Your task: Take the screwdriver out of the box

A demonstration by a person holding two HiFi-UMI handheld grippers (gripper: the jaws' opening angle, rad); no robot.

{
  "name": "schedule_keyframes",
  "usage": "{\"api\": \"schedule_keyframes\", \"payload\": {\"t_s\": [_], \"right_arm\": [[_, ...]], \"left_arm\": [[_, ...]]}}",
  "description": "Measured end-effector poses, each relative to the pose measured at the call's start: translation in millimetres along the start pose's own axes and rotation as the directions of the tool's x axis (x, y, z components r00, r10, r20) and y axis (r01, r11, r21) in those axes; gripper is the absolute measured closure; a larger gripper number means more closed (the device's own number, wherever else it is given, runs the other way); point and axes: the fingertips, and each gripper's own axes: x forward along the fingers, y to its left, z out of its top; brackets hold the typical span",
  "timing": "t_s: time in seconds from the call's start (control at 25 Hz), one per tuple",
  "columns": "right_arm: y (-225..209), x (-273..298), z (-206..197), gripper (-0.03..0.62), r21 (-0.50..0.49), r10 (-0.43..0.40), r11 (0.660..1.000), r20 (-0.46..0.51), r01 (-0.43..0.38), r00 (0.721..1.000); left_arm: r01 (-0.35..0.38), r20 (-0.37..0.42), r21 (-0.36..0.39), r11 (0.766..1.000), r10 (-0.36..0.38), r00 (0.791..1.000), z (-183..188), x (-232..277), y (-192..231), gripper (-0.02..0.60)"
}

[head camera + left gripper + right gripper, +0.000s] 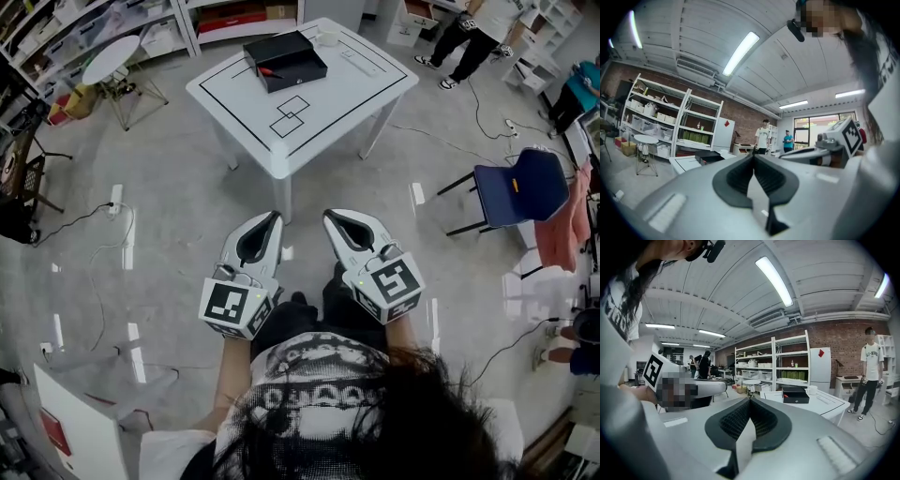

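A black box [286,61] stands on the far side of a white table [309,103], and a red-handled screwdriver [270,71] lies at its open top. Both grippers are held side by side in front of the person's body, well short of the table and pointing toward it. My left gripper [277,217] has its jaws closed together with nothing between them. My right gripper [327,215] is shut and empty too. The right gripper view shows the box [796,394] beyond my shut right gripper [750,400]. In the left gripper view the box [710,157] sits left of my left gripper [753,155].
A white cup [328,37] stands on the table behind the box. A blue chair [525,187] is at the right and a small round table [111,58] at the upper left. Shelving lines the far wall. A person [469,37] stands beyond the table. Cables trail over the floor.
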Motion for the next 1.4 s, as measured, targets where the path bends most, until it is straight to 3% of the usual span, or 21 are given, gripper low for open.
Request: {"api": "schedule_keyframes", "payload": {"t_s": [0.4,1.04,1.4], "right_arm": [[-38,25,-3,0.599,0.012,0.043,0.999,0.003,-0.043,0.999],[-209,73,1,0.599,-0.017,0.208,0.978,0.005,-0.207,0.978],[-267,81,-3,0.599,-0.027,0.292,0.956,0.015,-0.292,0.956]], "left_arm": [[-0.031,-0.015,0.001,1.0,0.031,0.999,-4,43,12,0.581],[-0.176,-0.012,0.006,0.984,0.176,0.984,2,218,10,0.581],[-0.249,-0.008,0.019,0.968,0.249,0.968,0,277,-1,0.581]]}}
